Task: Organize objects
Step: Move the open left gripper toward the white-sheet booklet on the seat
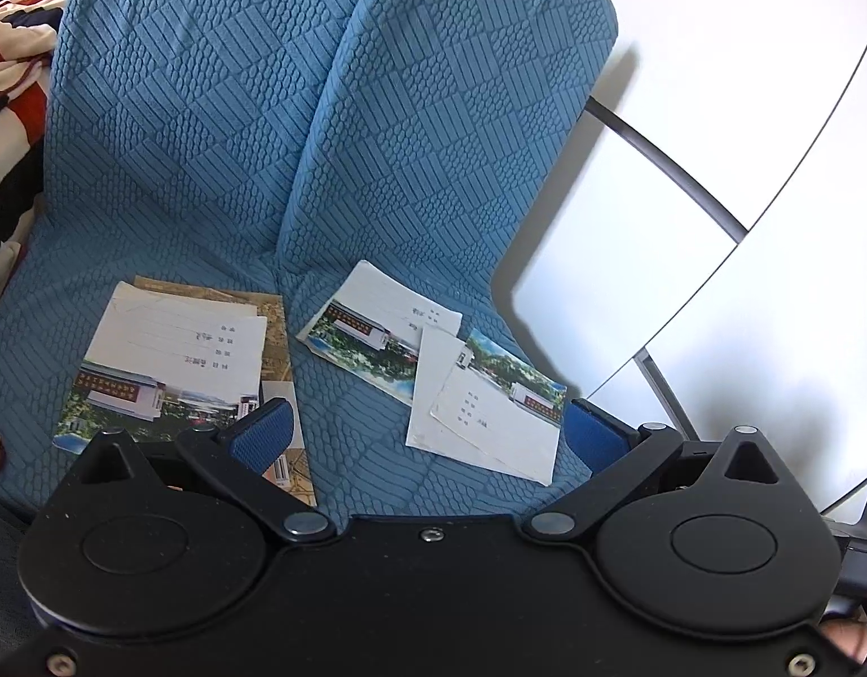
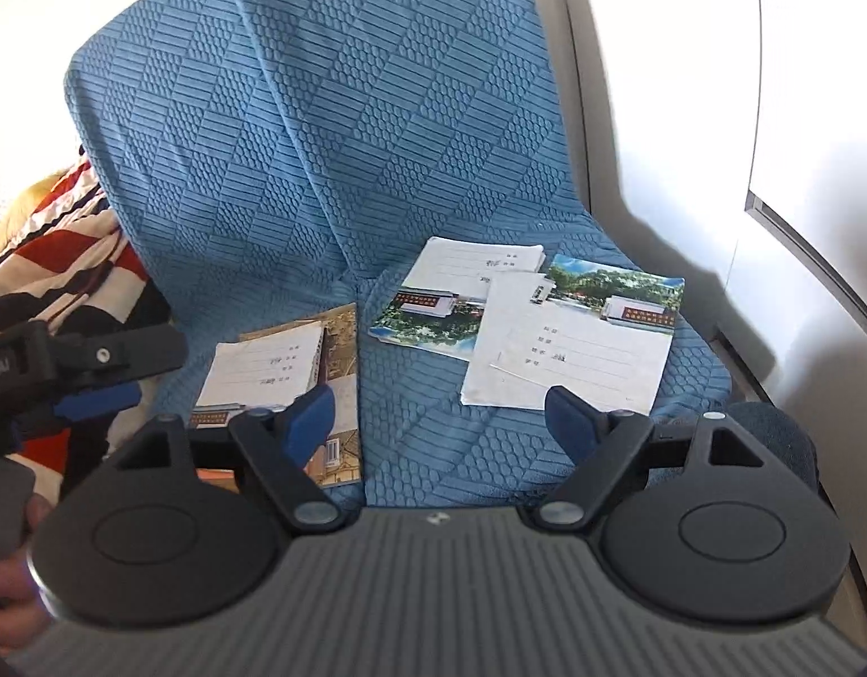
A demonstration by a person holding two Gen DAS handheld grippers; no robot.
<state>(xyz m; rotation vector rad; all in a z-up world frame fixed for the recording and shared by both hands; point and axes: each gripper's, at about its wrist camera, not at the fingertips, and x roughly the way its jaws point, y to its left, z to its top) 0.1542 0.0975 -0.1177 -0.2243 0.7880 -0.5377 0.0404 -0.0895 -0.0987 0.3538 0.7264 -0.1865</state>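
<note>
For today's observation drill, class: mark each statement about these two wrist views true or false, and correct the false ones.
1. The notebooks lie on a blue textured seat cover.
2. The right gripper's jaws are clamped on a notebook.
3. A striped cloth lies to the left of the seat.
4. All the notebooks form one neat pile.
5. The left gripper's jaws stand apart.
1. True. The notebooks lie on the blue seat cover.
2. False. The right gripper has its jaws wide apart, with nothing between them.
3. True. The striped cloth is at the left.
4. False. There are two groups: a left pile and loose overlapping notebooks on the right.
5. True. The left gripper is open and holds nothing.
</note>
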